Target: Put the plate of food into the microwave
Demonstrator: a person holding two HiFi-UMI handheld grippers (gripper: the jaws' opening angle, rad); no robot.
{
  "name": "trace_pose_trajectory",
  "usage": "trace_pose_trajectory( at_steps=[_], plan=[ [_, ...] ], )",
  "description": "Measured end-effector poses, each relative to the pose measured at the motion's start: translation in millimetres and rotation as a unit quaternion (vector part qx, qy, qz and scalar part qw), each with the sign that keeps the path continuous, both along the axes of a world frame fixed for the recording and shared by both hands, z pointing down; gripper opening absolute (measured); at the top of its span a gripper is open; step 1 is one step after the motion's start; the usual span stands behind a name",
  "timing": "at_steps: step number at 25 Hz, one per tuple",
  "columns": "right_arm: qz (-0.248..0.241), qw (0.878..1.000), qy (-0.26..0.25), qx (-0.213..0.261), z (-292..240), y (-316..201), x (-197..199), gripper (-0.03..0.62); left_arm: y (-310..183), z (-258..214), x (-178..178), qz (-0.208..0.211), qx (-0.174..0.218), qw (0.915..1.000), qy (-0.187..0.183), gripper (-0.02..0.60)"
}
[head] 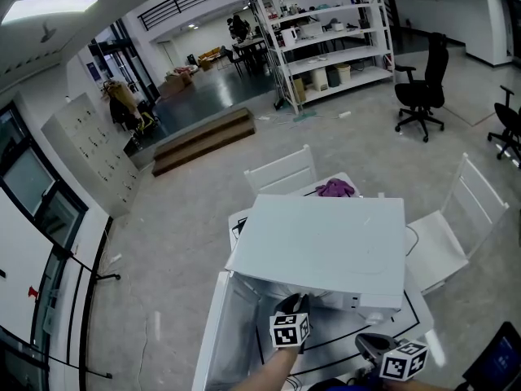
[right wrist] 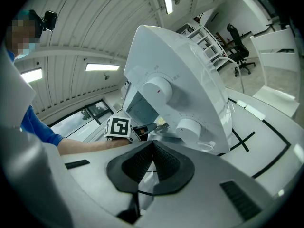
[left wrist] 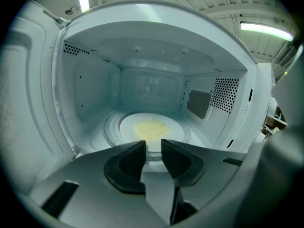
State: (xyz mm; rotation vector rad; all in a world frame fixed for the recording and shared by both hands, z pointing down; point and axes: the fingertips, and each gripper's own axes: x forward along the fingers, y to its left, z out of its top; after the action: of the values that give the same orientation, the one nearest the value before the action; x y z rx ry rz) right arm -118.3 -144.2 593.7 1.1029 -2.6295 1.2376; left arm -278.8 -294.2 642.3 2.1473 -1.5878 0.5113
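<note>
**White box-shaped microwave oven** [head: 326, 243] at centre of the head view. Hinged white door [head: 213, 332] swung wide toward lower left, leaving the cavity free for reach-in.

**Round white plate** [left wrist: 175, 129] with a flat yellow piece of food [left wrist: 151, 127], at centre of the left gripper view. Flat on the ringed glass turntable [left wrist: 110, 126] inside the cavity; judged already at its destination.

**Left gripper** [left wrist: 152, 148] level at the cavity mouth, jaws a narrow gap apart, near rim of the plate showing in that gap. No clamp evident; contact with the rim not determinable. Posture consistent with release or a last nudge inward.

**Right gripper** [right wrist: 153, 148] held outside, below the control panel with its round white knob [right wrist: 159, 90]. Jaws together on nothing; probably parked clear of the opening, ready for the door.

**White desk** [right wrist: 268, 125] marked with black lines and a cross, bearing the oven.

**Room, upper half of the head view:**
- crumpled purple cloth [head: 335, 188] just behind the oven
- white slatted chair [head: 281, 172], and a second white chair [head: 456, 218] at right
- pale polished floor [head: 187, 226]
- tall white metal shelving [head: 326, 31] at top
- black office chair [head: 422, 88] at upper right
- low brown wooden platform [head: 203, 139] at upper left

Ceiling strip lamp [right wrist: 102, 67] lit.
</note>
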Motion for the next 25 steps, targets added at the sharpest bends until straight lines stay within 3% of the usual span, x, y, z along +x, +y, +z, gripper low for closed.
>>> trace_pose_trajectory(
  at_steps=[10, 25],
  plan=[
    [0.005, 1.0, 0.0, 0.002, -2, 0, 5, 0.0, -8, -1, 0, -0.008, -0.004, 0.9999, 0.006, 0.107],
    [-0.004, 1.0, -0.001, 0.006, -6, 14, 4, 0.0, 24, -17, -3, -0.02, 0.025, 0.9991, 0.028, 0.107]
  ],
)
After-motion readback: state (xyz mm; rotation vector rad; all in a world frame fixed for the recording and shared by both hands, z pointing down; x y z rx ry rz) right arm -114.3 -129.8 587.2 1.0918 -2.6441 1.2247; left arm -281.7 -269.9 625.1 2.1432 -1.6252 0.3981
